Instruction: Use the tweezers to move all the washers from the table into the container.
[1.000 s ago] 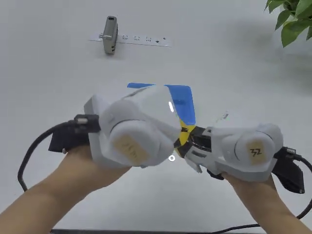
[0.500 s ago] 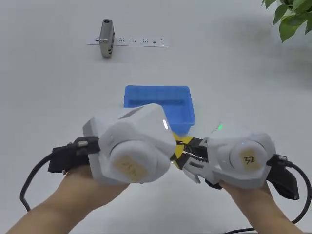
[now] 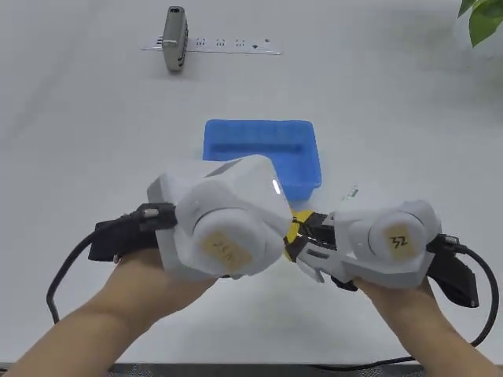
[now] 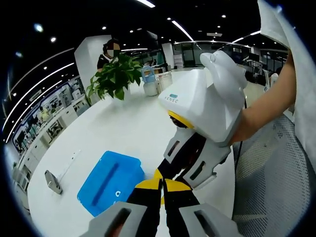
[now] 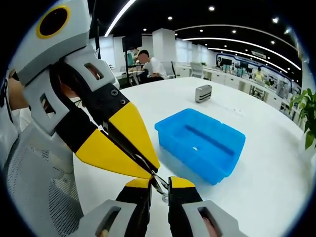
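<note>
One pair of tweezers (image 5: 159,183) pinched in left gripper (image 5: 152,172), blue container (image 5: 190,154) beyond

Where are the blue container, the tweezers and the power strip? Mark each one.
blue container (image 3: 314,157): head view, right rim.
tweezers (image 5: 159,183): right gripper view, near the tips.
power strip (image 3: 236,45): head view, middle of its top.

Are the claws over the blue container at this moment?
No: in the right gripper view the left claw, shut on the tweezers, meets the right claw over the table, short of the container.
</note>
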Motion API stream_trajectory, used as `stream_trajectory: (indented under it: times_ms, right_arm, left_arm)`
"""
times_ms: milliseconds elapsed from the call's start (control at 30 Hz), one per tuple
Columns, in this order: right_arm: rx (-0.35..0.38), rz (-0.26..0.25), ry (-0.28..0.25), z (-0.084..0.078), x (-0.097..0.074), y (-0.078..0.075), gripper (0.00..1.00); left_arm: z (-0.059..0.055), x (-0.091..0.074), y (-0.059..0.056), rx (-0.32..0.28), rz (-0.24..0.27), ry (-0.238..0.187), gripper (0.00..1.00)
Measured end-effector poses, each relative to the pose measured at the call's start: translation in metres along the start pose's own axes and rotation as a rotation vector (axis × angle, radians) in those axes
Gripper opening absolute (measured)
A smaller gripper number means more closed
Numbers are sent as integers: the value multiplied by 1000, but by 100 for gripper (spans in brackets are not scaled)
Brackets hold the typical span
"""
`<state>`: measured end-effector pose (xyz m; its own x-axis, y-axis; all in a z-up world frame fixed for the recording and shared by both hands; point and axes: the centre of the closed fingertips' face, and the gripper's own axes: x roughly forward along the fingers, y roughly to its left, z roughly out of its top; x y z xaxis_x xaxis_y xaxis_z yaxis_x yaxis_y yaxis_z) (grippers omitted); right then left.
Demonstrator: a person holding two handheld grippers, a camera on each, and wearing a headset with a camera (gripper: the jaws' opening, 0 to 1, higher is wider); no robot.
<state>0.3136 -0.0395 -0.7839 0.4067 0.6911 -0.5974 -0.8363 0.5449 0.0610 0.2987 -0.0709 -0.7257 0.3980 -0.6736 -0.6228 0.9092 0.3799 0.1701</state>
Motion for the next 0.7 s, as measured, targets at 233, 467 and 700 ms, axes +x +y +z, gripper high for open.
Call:
stream_trajectory:
  times_ms: [233, 467, 700]
  right_arm:
    - [-2, 3, 6, -2, 2, -1, 8]
    - [-46, -5, 27, -4, 1, -2, 5]
    - [-113, -35, 61, -6, 0, -4, 4]
  left_arm:
    - [-1, 2, 1, -8, -6, -5, 0]
    - [1, 5, 1, -22, -23, -24, 0]
    - [5, 8, -1, -7, -41, -27, 0]
